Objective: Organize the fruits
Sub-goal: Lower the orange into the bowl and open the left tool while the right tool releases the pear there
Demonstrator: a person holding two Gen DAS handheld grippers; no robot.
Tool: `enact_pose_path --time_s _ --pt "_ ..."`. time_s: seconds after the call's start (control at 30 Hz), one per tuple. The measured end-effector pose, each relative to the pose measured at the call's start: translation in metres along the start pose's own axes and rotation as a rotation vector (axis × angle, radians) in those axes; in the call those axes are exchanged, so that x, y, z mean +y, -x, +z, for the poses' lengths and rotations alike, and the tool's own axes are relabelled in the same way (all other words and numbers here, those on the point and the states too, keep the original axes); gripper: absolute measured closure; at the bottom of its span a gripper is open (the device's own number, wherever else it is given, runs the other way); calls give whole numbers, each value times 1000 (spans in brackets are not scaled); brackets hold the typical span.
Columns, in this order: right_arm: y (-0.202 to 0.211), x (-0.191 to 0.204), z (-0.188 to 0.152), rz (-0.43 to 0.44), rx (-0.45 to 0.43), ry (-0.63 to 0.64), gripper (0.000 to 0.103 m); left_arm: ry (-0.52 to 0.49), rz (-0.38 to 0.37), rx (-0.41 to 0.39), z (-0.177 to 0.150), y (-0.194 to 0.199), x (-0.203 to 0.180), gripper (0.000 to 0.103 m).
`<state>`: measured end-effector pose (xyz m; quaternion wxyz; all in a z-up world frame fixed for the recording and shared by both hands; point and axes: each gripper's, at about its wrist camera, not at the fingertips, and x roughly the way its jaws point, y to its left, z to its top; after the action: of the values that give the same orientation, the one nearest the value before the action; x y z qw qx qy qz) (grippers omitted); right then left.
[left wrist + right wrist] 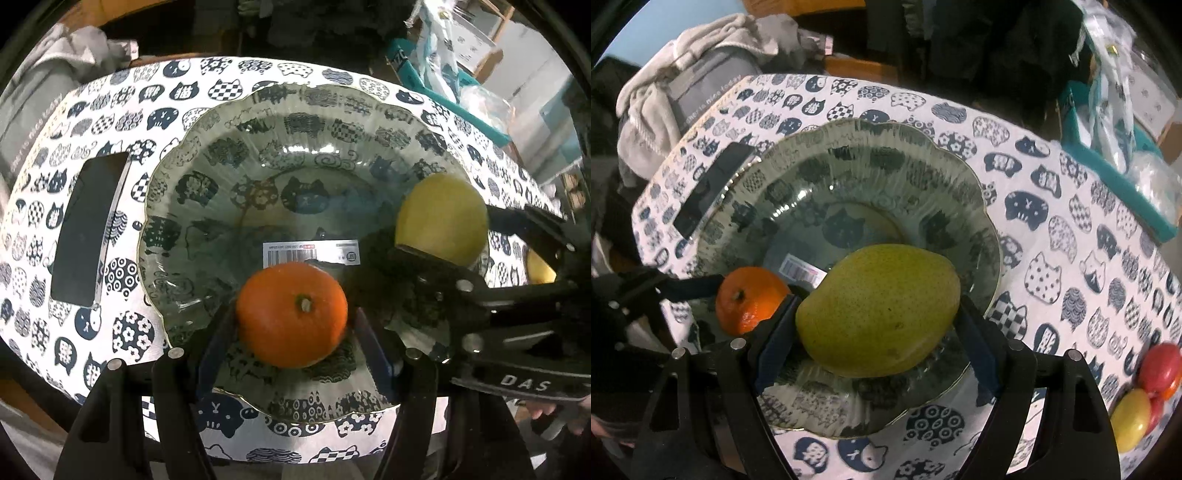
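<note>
A clear glass bowl with a fluted rim stands on the cat-print tablecloth; it also shows in the right wrist view. My left gripper is shut on an orange and holds it over the bowl's near side. My right gripper is shut on a green pear over the bowl. In the left wrist view the pear and the right gripper come in from the right. The orange sits left of the pear in the right wrist view.
A black phone lies left of the bowl. A red fruit and a yellow fruit lie at the table's right edge. A teal box and bags stand beyond the far right edge. Grey cloth is piled at the far left.
</note>
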<state>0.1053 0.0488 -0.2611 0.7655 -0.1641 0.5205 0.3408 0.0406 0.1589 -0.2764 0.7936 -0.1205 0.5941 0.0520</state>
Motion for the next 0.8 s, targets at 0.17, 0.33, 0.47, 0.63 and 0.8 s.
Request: enact_pose_path --time_s 0.17,0.33,0.47,0.63,0.8 --pt "7 -7 1 26 -24 -28 20 -23 17 -15 0 4 -6 33" --pt "23 -11 4 32 -65 -48 20 -33 8 -36 0 16 -11 33" --pt "45 -14 6 20 -122 -65 20 -31 -3 -78 2 31 -17 33" --pt "78 -17 8 -19 -202 -77 20 -57 1 -159 8 60 -30 33" --pt "118 -24 8 -57 -286 -99 20 -79 -24 -241 12 93 -43 33"
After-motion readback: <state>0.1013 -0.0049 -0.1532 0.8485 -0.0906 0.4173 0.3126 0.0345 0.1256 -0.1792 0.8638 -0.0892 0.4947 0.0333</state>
